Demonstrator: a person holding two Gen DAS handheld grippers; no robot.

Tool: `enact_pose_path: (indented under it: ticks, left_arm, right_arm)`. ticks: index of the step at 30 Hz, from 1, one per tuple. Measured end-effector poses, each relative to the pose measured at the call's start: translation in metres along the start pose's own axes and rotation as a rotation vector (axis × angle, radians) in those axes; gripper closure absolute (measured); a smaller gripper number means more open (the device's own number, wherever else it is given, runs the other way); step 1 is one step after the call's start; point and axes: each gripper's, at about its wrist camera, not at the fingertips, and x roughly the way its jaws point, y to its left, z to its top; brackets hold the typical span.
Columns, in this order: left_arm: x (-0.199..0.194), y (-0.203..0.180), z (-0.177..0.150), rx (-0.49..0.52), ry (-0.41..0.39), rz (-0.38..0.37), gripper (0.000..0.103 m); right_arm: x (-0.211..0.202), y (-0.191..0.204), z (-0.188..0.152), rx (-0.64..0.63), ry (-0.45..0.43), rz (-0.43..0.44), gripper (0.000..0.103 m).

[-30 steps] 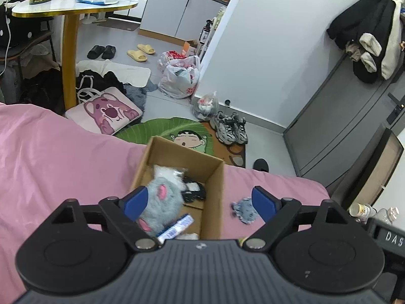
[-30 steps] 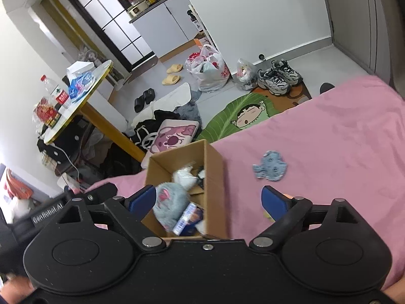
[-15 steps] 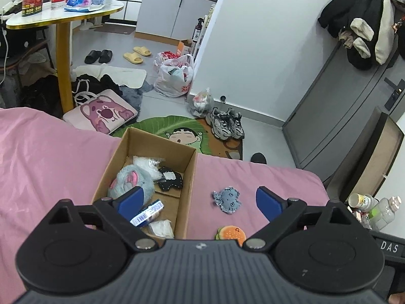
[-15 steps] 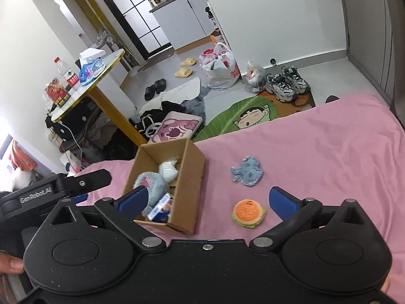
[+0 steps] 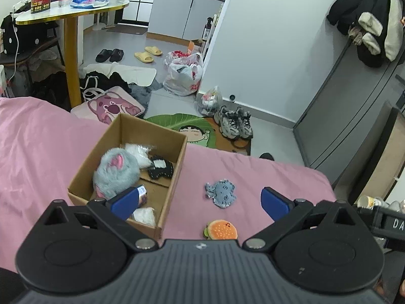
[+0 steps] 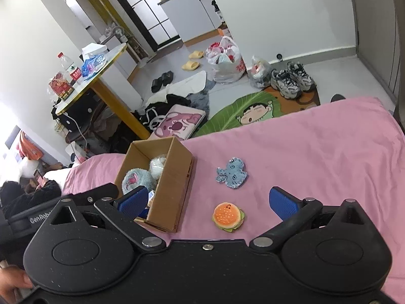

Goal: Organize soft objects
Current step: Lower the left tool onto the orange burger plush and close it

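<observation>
We hold the left gripper [image 5: 200, 201] and the right gripper [image 6: 217, 200] with fingers spread wide, empty, above the pink bedsheet [image 6: 316, 152]. The round orange burger plush [image 6: 228, 216] and flat blue-grey felt toy [image 6: 231, 169] lie just beside the open brown cardboard box [image 5: 174, 177], which holds a fluffy grey plush [image 5: 115, 174]; beyond it a cluttered floor.

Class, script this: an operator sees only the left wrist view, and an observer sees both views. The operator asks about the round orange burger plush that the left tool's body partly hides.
Operator: Is the round orange burger plush whole and free?
Observer: Yes. The right wrist view shows it whole, flat on the pink bedsheet, apart from the brown cardboard box.
Operator: Is the right tool ready?
Observer: It is open and holds nothing. The plush shows in its gap.
</observation>
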Motion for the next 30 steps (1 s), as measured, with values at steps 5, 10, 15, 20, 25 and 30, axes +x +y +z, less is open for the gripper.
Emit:
enact_pose_path:
  ticks: [5,10,15,20,25,30]
  left_arm:
    - [0.016,-0.016,-0.009,0.004,0.042,0.04,0.001]
    - [0.035,-0.028,-0.018,-0.007,0.073,0.045,0.002]
    - [0.061,-0.038,-0.026,0.004,0.114,0.04,0.004]
    - [0.086,-0.042,-0.035,-0.022,0.138,0.05,0.009]
    - [0.114,-0.039,-0.042,-0.068,0.174,0.06,0.018]
    - [0.141,-0.035,-0.052,-0.13,0.228,0.054,0.026]
  right_arm:
    - [0.009,-0.014,0.004,0.003,0.027,0.019,0.0]
    - [0.017,-0.031,0.006,0.022,0.032,0.034,0.0]
    - [0.033,-0.051,0.006,0.044,0.038,0.048,0.002]
    - [0.054,-0.061,0.009,0.039,0.07,0.071,0.011]
    - [0.075,-0.066,0.013,0.04,0.113,0.102,0.02]
    - [0.096,-0.078,0.019,0.06,0.147,0.093,0.028]
